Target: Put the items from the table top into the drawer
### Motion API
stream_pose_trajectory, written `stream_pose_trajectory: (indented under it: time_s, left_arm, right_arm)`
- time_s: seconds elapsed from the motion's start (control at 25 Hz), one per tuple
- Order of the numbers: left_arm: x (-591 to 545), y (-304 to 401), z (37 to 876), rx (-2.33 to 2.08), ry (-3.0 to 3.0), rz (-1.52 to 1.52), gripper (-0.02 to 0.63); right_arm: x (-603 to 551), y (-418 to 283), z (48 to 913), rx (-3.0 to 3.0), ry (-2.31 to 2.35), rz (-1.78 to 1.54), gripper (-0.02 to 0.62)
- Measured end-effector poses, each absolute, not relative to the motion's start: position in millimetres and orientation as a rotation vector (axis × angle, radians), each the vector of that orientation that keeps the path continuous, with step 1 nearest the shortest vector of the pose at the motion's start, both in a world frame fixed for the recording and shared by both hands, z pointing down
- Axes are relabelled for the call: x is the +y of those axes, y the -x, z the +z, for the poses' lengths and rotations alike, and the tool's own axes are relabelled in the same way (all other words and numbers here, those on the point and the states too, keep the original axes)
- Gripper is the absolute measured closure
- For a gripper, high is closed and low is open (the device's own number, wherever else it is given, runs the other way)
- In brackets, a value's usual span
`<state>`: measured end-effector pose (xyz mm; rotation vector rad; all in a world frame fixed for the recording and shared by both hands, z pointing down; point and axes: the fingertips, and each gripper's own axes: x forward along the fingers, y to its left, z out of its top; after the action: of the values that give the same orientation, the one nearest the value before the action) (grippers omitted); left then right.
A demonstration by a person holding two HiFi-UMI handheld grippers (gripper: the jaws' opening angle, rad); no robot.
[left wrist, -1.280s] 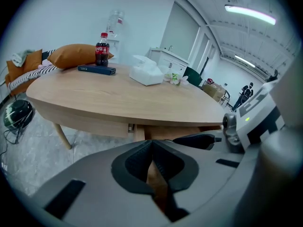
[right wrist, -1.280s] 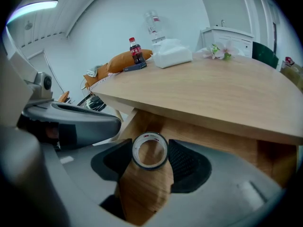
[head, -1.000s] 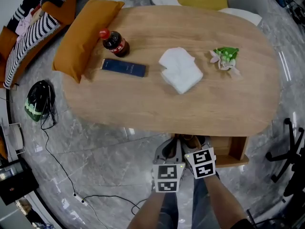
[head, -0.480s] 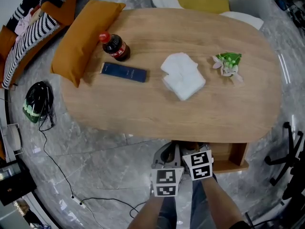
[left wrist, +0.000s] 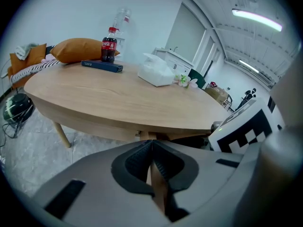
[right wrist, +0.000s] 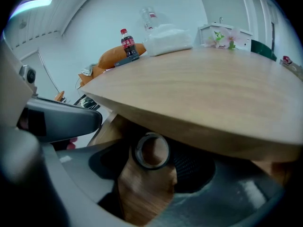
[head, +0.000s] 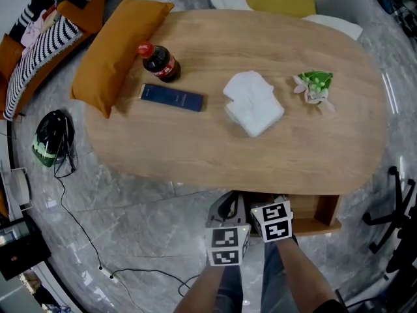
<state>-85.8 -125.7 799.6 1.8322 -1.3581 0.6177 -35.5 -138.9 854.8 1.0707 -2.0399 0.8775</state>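
On the oval wooden table (head: 195, 149) stand a cola bottle (head: 159, 62), a dark blue flat box (head: 172, 97), a white tissue pack (head: 253, 102) and a small flower sprig (head: 315, 85). The wooden drawer (head: 326, 215) stands pulled out under the table's near edge. My right gripper (right wrist: 152, 161) reaches over the drawer, and its jaws have just been opening with a dark tape roll (right wrist: 136, 151) between them. My left gripper (left wrist: 151, 148) is beside it, shut with nothing in it. In the head view the left gripper (head: 226, 208) shows and the right gripper's tips are under the table edge.
An orange cushion (head: 107, 44) lies on the table's far left end. A striped sofa (head: 39, 51) is beyond it. A helmet (head: 51, 139) and a cable (head: 85, 230) lie on the grey floor at left. An office chair base (head: 394, 220) is at right.
Both grippers stay at the drawer front. Only the head view has shifted a little, so the table sits slightly lower in the picture.
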Motion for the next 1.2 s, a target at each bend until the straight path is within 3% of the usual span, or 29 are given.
stream_pose_trajectory:
  time_s: [0.32,0.8,1.2]
  left_arm:
    - [-127,82,794,-1.36,-1.836,0.617,0.595]
    - [-117,76,775,-1.372,-1.826,0.599,0.595]
    - [-112,70,701,-1.39,-1.887,0.588,0.595]
  right_arm:
    - [-133,31,850,-2.01,-1.049,0.95,0.261]
    - [-97,30,823,-2.03,-0.988,1.011,0.261]
    - [-103,15,744,-2.092,-1.045,0.965,0.261]
